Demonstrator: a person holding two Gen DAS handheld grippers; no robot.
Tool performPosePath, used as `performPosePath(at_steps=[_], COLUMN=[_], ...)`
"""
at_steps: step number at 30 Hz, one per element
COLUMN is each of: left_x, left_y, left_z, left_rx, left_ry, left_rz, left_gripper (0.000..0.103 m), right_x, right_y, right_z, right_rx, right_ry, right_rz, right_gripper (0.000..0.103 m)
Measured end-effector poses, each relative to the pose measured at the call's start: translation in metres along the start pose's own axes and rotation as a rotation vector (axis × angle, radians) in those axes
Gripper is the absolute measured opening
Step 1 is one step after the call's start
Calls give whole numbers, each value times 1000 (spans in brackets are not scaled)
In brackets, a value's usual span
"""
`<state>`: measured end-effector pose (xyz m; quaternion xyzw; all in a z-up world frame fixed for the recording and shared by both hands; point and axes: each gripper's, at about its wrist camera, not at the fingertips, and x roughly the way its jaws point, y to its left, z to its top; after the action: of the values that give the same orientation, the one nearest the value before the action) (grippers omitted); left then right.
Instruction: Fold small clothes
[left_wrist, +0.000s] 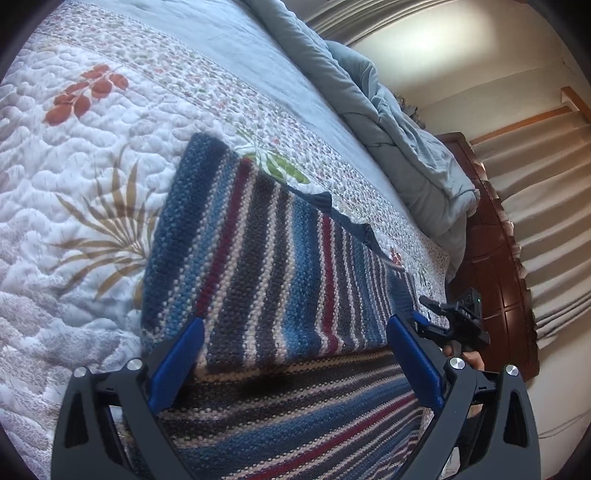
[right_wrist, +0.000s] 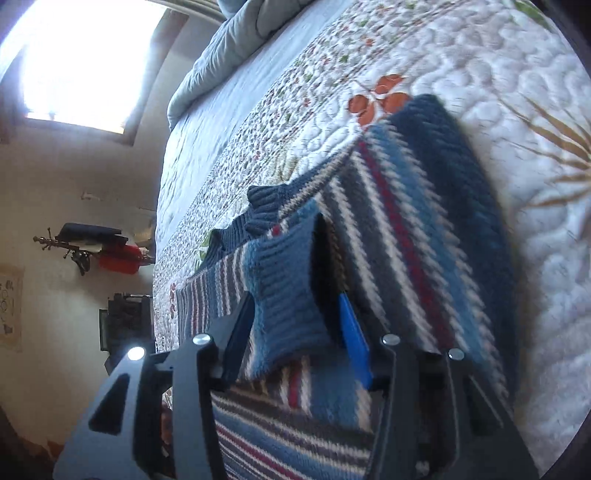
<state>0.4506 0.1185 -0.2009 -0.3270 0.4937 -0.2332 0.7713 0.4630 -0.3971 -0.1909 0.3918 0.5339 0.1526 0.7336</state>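
A knitted sweater (left_wrist: 266, 258) with blue, grey, white and dark red stripes lies on the quilted bed, one part folded over another so the stripes run two ways. My left gripper (left_wrist: 295, 325) hovers just above it, blue fingers spread wide and nothing between them. In the right wrist view the sweater (right_wrist: 424, 221) fills the middle, and its blue ribbed cuff (right_wrist: 288, 280) hangs between the fingers of my right gripper (right_wrist: 295, 301). A dark gap separates the cuff from the right blue pad (right_wrist: 354, 339), so the jaws stand open. The right gripper's black frame (left_wrist: 461, 325) shows at the sweater's right edge.
The white floral quilt (left_wrist: 74, 147) spreads around the sweater. A bunched blue-grey duvet (left_wrist: 406, 147) lies along the far side. Dark wooden furniture (left_wrist: 491, 258) and pale curtains (left_wrist: 546, 184) stand beyond the bed. A bright window (right_wrist: 85, 66) and the bed's edge (right_wrist: 159, 258) are at left.
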Motion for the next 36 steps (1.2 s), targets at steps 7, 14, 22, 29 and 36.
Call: performPosePath(at_steps=[7,14,22,29,36], left_x=[5,10,10,14,6], left_y=[6,4,-3,-5,-5], left_z=[-3,-7,-10,-13,-13], left_rx=[-12,18,58,85,57], left_ry=[4,1,-1,7,4], left_rz=[29,70,105,136,132], left_gripper=[99,99,99,99,99], right_x=[4,-10,-18,30,26], right_y=[2,3,25,57,45], right_z=[-8,-15,-16,4,-2], right_rx=[7,-46,-123,-191,-162], right_ry=[-7,-60,-138,-97,-81], right_rz=[-1,-36,-134,-146,-176], right_gripper=[42,7,27,29,33])
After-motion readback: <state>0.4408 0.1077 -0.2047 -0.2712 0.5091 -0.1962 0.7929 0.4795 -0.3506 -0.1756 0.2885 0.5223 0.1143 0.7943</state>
